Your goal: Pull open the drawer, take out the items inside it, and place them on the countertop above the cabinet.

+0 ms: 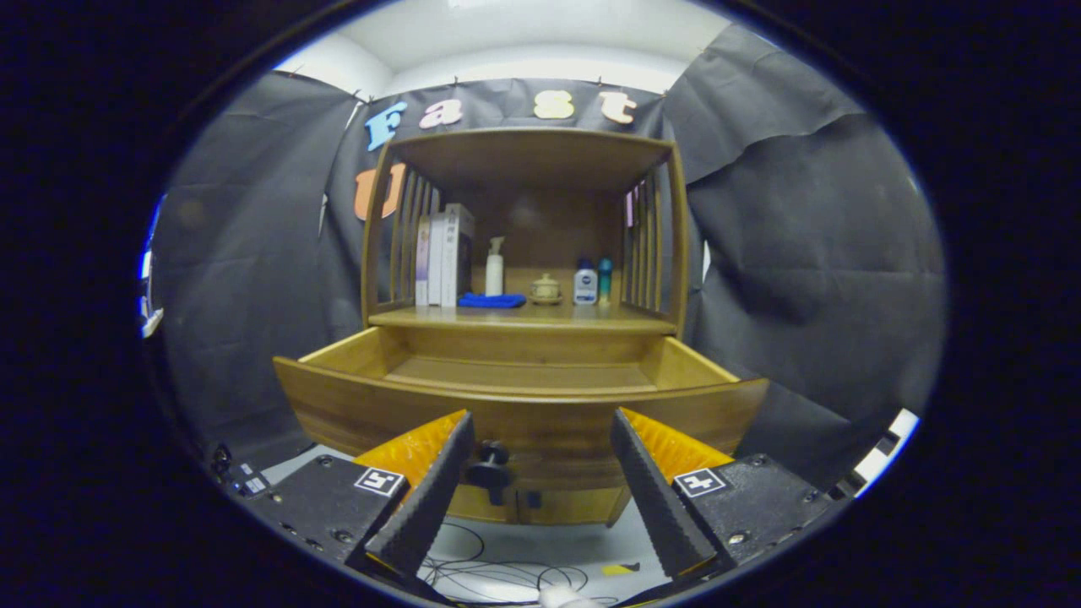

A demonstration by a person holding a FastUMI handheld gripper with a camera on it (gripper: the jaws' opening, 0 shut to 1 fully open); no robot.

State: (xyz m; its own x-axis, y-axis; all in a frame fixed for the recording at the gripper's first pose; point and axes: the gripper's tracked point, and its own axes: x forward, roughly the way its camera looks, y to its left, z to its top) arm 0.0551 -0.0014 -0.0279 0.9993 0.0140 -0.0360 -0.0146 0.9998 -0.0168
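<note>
A: What lies nearest, in the lower part of the frame?

B: The tongs, spread wide with nothing between them. Just ahead, lower centre and nearer the left one, a dark round knob stands on the front panel of the drawer. Neither touches it. Beneath, at the bottom centre, thin cables lie loose on the floor.

A: And the drawer itself?

B: It is pulled out, across the middle of the frame. As much of its wooden floor as can be seen over the front panel is bare; the strip right behind that panel is hidden.

A: So which step is in hand?

B: Judging by this, the opening is done. On the table above, centre of the frame, stand some upright boxes, a pump bottle, a blue cloth, a small lidded jar and two small bottles. Which of them came from the drawer cannot be told.

A: What does the next move call for?

B: Probably lifting the tongs to look over the front panel, then reaching in for anything left.

A: Any readable labels?

B: None; the print on the boxes and bottles is too small.
</note>
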